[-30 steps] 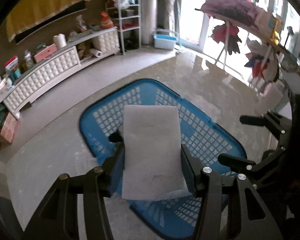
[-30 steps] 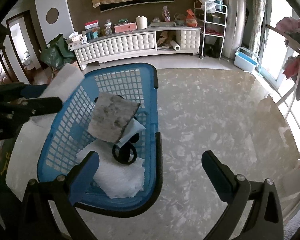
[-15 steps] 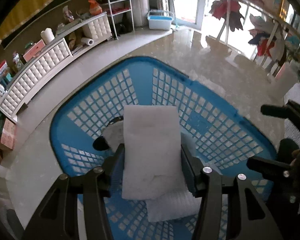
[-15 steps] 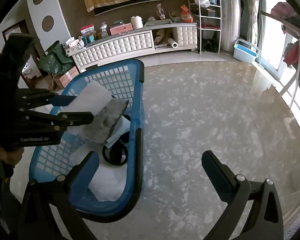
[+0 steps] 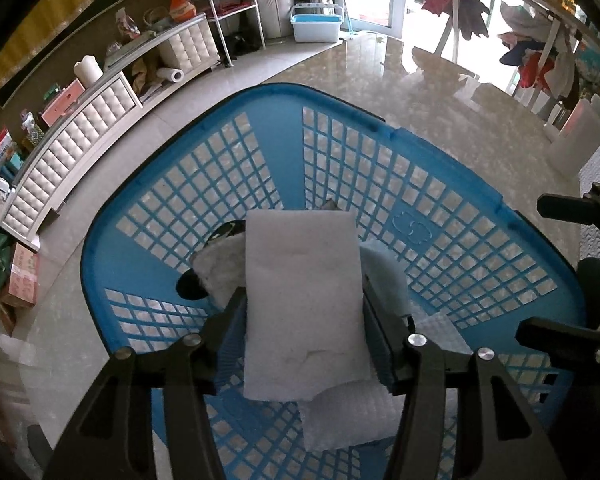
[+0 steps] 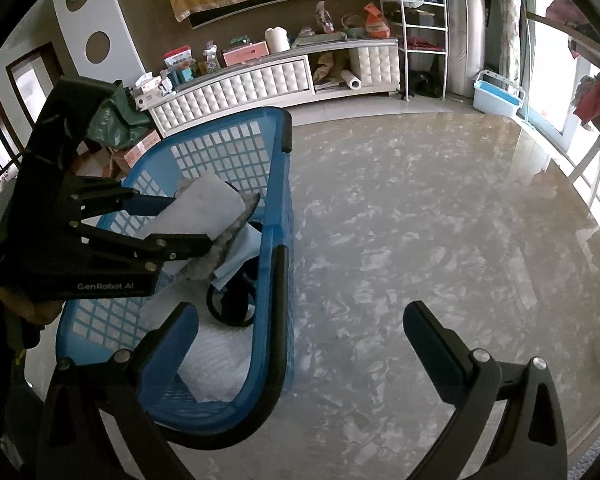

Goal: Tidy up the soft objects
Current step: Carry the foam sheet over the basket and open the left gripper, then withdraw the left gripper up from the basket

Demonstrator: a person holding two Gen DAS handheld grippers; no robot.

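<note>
Left wrist view: a white foam sheet (image 5: 302, 300), flat, rectangular and matte, sits clamped between the two fingers of the left gripper (image 5: 303, 320), which presses on its long edges. The sheet hangs over the inside of a blue basket (image 5: 220, 184) with lattice walls and a smooth rim. Under it lie a grey fuzzy pad (image 5: 216, 268) at 9 o'clock, a pale blue sheet (image 5: 384, 268) at 3 o'clock, and a quilted white wrap (image 5: 352, 416) at 6 o'clock; a black ring (image 6: 230, 304) lies on the basket floor, possibly a strap or band, though shadow blurs it.

In the right wrist view the foam sheet (image 6: 204, 208) and left gripper (image 6: 188, 220) show at 9 o'clock above the basket (image 6: 278, 280). The right gripper (image 6: 300, 344) stands wide open and holds nothing, its left finger over the basket, its right over the floor (image 6: 440, 220).

That floor is glossy marbled stone. A white tufted cabinet (image 6: 252, 84) runs along the brown wall at 12 o'clock, a wire shelf (image 6: 420, 28) beside it.
</note>
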